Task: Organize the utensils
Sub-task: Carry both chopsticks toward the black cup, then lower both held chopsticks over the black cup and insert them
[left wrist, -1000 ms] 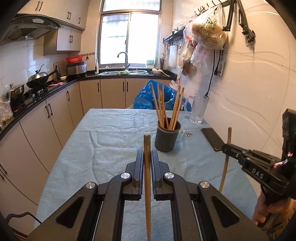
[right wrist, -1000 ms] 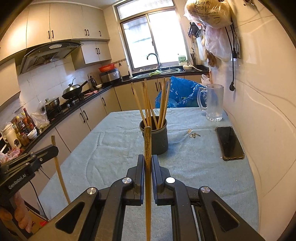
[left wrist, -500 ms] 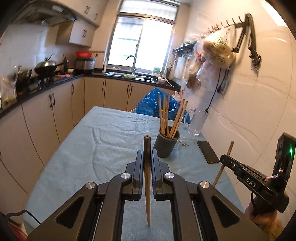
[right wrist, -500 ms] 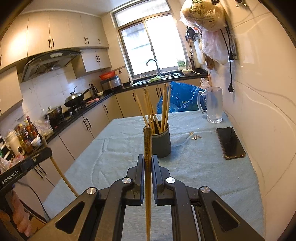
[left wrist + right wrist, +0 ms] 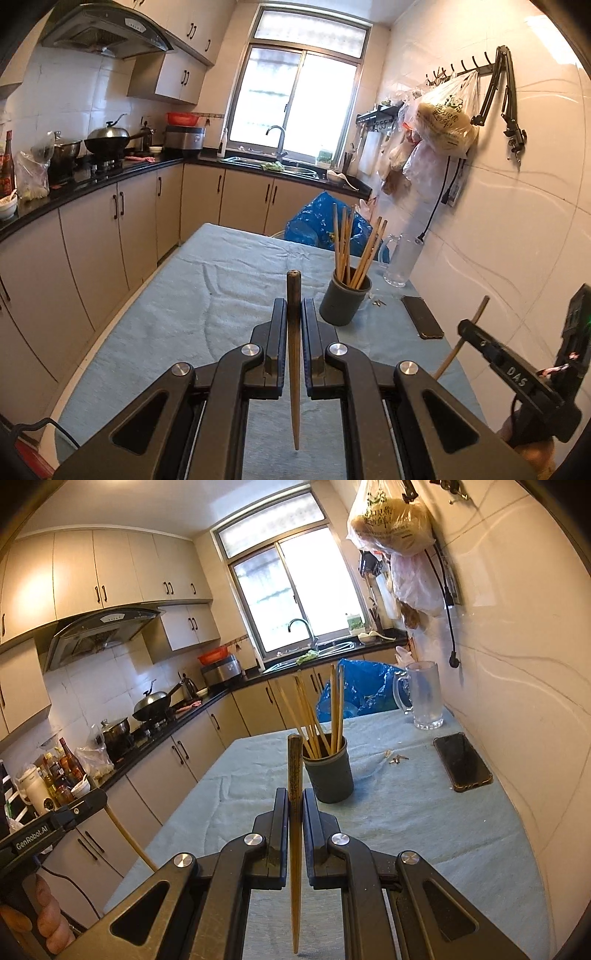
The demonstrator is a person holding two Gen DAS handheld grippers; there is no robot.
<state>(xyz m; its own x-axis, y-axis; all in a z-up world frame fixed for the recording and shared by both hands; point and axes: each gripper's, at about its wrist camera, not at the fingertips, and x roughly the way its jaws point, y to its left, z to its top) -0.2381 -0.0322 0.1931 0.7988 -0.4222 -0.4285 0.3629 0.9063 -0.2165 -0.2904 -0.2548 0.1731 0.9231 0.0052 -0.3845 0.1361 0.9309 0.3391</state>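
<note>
1. The left gripper (image 5: 294,321) has its two fingers pinching one wooden chopstick (image 5: 294,354). The stick stands almost straight up, thick end on top.
2. The right gripper (image 5: 294,805) pinches a second chopstick (image 5: 295,834) the same way, thin end pointing down.
3. The grey cup (image 5: 345,301) sits on the blue tablecloth (image 5: 192,317). From the left gripper it is at about 1 o'clock, near by. From the right gripper it is also at about 1 o'clock, just past the fingers.
4. More chopsticks (image 5: 334,712) stand inside the cup and lean out like a fan.
5. A black phone (image 5: 462,762) lies flat at 3 o'clock from the cup, by the wall.
6. A clear glass mug (image 5: 423,696) stands at 1 o'clock from the cup, at the far end of the table.
7. Some small bits (image 5: 396,757) lie between the cup and the phone.
</note>
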